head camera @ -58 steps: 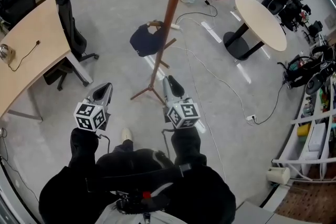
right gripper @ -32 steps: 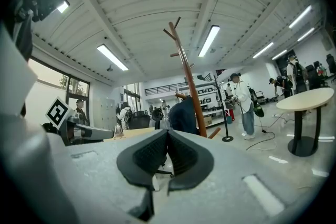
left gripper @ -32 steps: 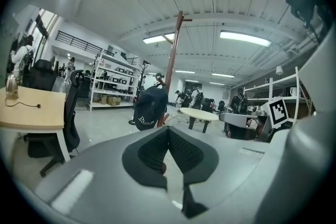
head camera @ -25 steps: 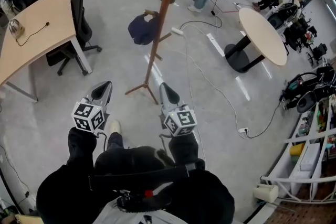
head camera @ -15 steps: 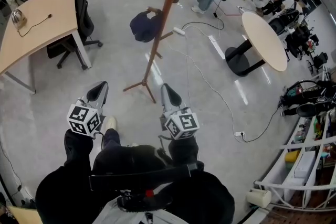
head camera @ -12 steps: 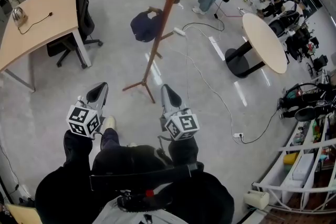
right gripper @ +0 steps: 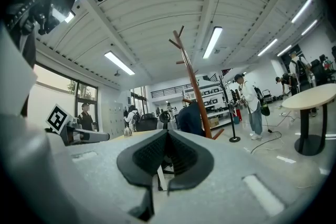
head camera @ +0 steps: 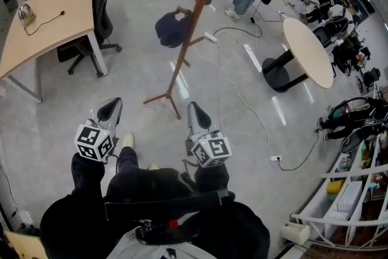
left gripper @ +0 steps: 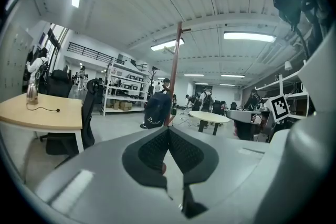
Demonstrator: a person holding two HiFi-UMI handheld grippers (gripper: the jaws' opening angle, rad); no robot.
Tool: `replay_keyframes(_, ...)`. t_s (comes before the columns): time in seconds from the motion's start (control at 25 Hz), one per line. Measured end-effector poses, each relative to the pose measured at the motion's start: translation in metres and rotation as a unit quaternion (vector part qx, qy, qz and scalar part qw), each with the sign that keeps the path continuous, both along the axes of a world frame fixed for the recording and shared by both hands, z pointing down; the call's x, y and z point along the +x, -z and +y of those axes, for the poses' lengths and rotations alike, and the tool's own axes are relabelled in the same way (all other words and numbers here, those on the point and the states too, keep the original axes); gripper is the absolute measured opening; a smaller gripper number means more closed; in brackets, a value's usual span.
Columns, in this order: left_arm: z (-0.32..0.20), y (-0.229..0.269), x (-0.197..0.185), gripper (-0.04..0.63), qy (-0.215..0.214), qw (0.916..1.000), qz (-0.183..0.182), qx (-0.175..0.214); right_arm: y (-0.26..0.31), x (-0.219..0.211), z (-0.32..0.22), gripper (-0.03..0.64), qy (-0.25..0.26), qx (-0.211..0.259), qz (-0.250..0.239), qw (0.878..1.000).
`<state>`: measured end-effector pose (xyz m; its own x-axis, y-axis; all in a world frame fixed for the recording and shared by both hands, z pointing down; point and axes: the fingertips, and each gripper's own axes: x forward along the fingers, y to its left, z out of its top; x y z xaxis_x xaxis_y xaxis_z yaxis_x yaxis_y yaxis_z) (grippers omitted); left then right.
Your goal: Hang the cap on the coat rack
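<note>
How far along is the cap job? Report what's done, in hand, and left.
Done: the dark cap hangs from a low peg on the coat rack. In hand: nothing. The left gripper and right gripper are both shut with nothing between the fingers, and both are held short of the rack. Left: apparently nothing, though how securely the cap sits on the peg can't be judged from here.
</note>
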<state>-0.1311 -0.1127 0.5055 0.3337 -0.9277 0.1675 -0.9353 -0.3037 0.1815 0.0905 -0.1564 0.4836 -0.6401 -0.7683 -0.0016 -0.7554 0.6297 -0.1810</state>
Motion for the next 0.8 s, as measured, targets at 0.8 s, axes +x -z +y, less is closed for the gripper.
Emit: replay_keyframes(0.8,0.014,0.002,-0.01,0.003,0.004,1.0,-0.004,-0.001,0.003,-0.012,0.013,0.003,0.002,0.008,-0.001,1.0)
